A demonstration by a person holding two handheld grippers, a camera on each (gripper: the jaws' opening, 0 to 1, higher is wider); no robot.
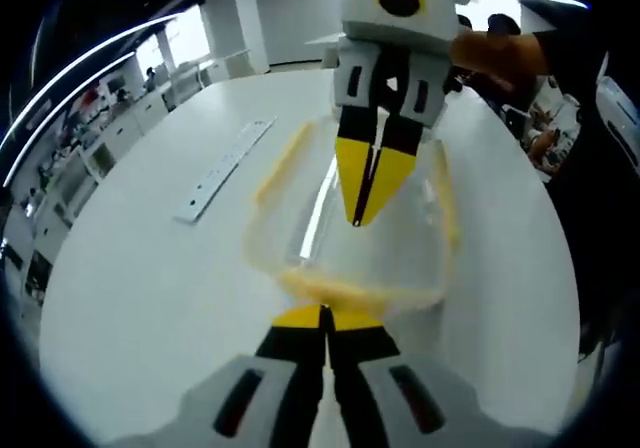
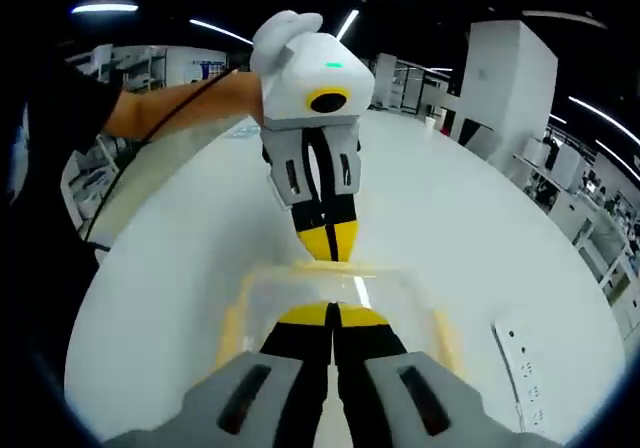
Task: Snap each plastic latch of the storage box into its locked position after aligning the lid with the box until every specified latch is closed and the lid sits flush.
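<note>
Storage box: storage box [image 1: 350, 238] of clear plastic with a yellow-trimmed lid [image 2: 330, 273] sat on the white round bench [image 1: 150, 298], between the two hand-held grippers.
Latches: yellow latch strips [image 1: 285, 163] ran along the long sides, and another yellow latch [image 1: 330, 290] lay at the end just beyond the left jaws; whether any was snapped home could not be told.
Left hand-held gripper: left hand-held gripper [image 1: 325, 313] had its jaws closed together, tips at the near end of the box by that end latch, gripping nothing that could be seen.
Right hand-held gripper: right hand-held gripper [image 1: 362, 213] reached in from the far side, jaws drawn to a point over the lid, holding nothing; in its own view its tips [image 2: 332, 313] rested on the lid's near edge.
Other item: a white power strip [image 1: 225, 168] lay on the bench to the left of the box, well apart.
Handling: the box looked light, thin-walled and slippery, likely to slide on the smooth bench under a sideways push, while the latches looked springy.
Where to take hold: I judged it best to press down on the lid rim with one closed tip while the other pushed a latch at its free edge.
</note>
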